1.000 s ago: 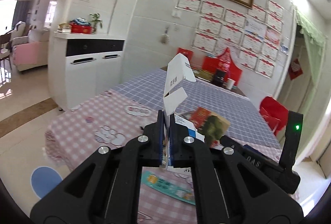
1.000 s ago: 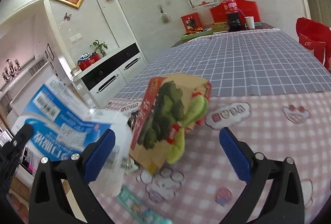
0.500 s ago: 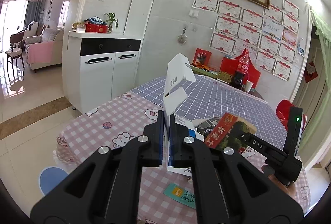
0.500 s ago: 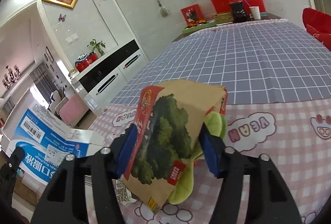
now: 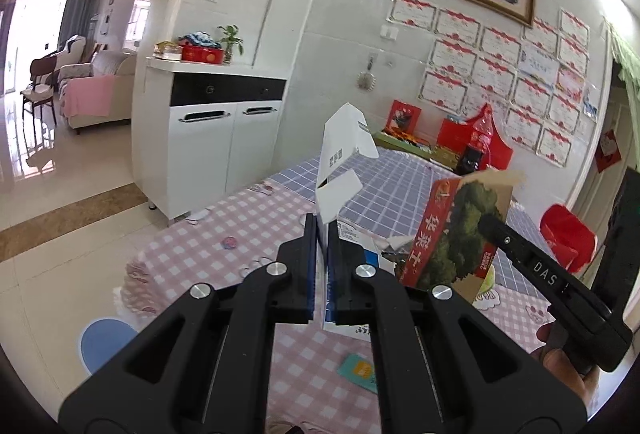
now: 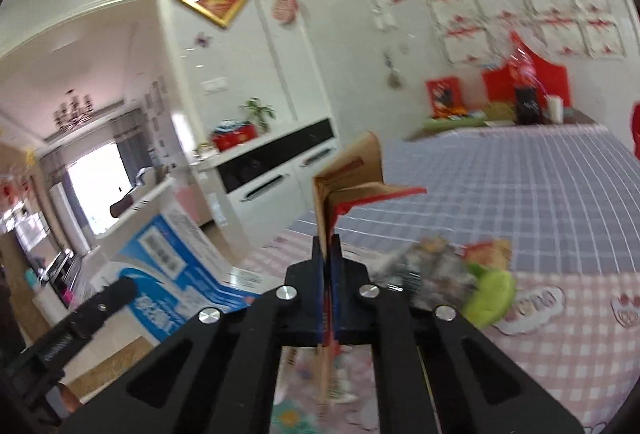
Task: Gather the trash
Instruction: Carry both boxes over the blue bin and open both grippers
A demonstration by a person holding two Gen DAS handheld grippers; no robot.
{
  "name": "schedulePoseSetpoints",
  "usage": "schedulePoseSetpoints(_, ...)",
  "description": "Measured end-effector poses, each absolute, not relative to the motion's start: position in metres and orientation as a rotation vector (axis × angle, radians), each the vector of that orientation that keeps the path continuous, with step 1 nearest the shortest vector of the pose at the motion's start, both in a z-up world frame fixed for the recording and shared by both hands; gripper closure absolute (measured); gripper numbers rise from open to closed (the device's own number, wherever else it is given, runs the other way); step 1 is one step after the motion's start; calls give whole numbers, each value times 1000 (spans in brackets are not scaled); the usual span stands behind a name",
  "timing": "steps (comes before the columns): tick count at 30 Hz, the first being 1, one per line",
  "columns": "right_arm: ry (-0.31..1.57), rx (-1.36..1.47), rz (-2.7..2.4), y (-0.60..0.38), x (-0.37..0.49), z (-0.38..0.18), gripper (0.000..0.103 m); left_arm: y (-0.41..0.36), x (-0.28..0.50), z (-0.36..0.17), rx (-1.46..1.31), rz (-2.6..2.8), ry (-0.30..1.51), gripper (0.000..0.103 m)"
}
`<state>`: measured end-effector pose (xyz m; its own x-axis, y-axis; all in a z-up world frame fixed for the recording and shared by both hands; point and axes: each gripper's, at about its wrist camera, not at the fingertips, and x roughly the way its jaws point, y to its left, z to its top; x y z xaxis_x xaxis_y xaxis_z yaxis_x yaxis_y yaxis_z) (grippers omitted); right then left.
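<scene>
My left gripper [image 5: 323, 266] is shut on a white and blue carton [image 5: 340, 157], held upright above the table; it also shows in the right wrist view [image 6: 176, 266]. My right gripper [image 6: 329, 294] is shut on a flattened brown box with a green tree print and red edge [image 6: 348, 177], lifted off the table. That box shows in the left wrist view [image 5: 456, 234] just right of the carton. Crumpled wrappers and a green piece [image 6: 488, 294] lie on the pink checked tablecloth [image 6: 560, 346]. A teal card [image 5: 358, 372] lies flat near the table's front edge.
A white cabinet [image 5: 216, 141] stands left of the table against the wall. Red boxes, a bottle and a cup [image 6: 556, 109] sit at the table's far end. A red chair [image 5: 568, 234] is at the right. A blue floor mat [image 5: 104, 338] lies beside the table.
My right gripper closed on the brown box and lifted it off the table, uncovering wrappers beneath. My left gripper kept its hold on the carton and rose a little.
</scene>
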<state>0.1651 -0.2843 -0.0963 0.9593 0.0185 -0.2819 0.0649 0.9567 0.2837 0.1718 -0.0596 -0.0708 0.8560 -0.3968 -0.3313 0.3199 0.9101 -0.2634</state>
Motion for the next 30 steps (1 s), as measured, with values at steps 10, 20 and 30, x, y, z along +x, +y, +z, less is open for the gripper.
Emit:
schedulePoseSetpoints(10,255,176,202,-158,181,-62,99,49,161,-58,-261,-193,324,99)
schedulePoseSetpoints(20,377,77,488,2,234,-91,99,192,196,-107,-357,102,454,99)
schedulePoseSetpoints(30,601,-30,571,114,317,-197,99,279,280,-226,-430,316,726,98)
